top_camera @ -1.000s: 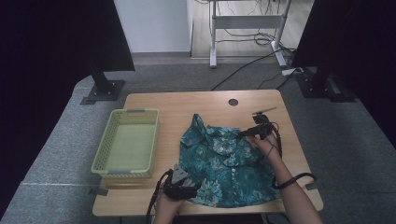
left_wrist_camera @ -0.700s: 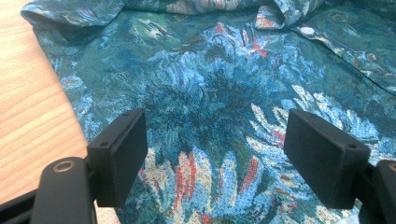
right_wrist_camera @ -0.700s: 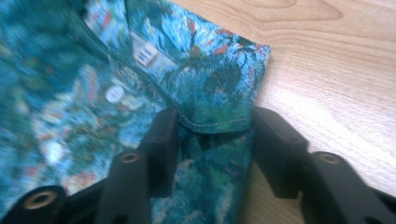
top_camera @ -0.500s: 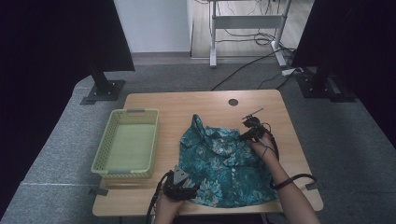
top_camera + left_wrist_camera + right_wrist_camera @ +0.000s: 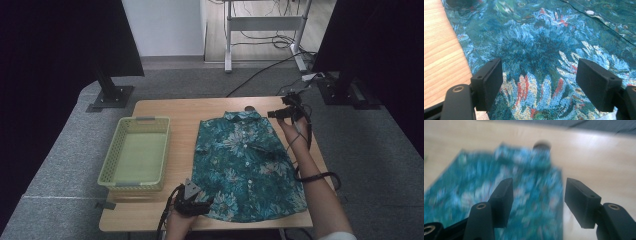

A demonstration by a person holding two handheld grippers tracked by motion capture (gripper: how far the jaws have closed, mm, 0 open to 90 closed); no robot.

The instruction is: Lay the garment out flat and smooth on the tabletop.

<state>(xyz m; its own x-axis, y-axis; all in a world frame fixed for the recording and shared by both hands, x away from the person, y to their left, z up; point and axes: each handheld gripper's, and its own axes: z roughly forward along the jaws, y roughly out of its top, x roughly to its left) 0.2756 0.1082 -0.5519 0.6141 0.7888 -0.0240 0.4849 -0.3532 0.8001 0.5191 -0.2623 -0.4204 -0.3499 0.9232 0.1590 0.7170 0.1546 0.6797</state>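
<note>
High view: teal floral shirt (image 5: 245, 167) lies spread flat on the right half of the table (image 5: 185, 112), collar toward the far edge, hem at the near edge; long axis runs near to far. Yellow-green basket (image 5: 111, 177) sits just beside it along the left edge, nothing visible inside. Left gripper (image 5: 200, 206) is low at the near-left corner of the shirt, by the hem. Left gripper view: jaws apart, floral cloth beneath and between them, pads not pressing on it; bare wood off to one side. Right gripper (image 5: 276, 114) is raised off the table beside the collar, near the far-right shoulder. Right gripper view, blurred: jaws have just been opening, nothing between them, shirt and collar lie below and ahead. Judgement: shirt looks laid out for folding. The two tools sit at opposite ends of the long axis, left nearest the hem, right nearest the collar and right sleeve. Any fold across the width starts from the right side, and the right hand is the nearer one there.
</note>
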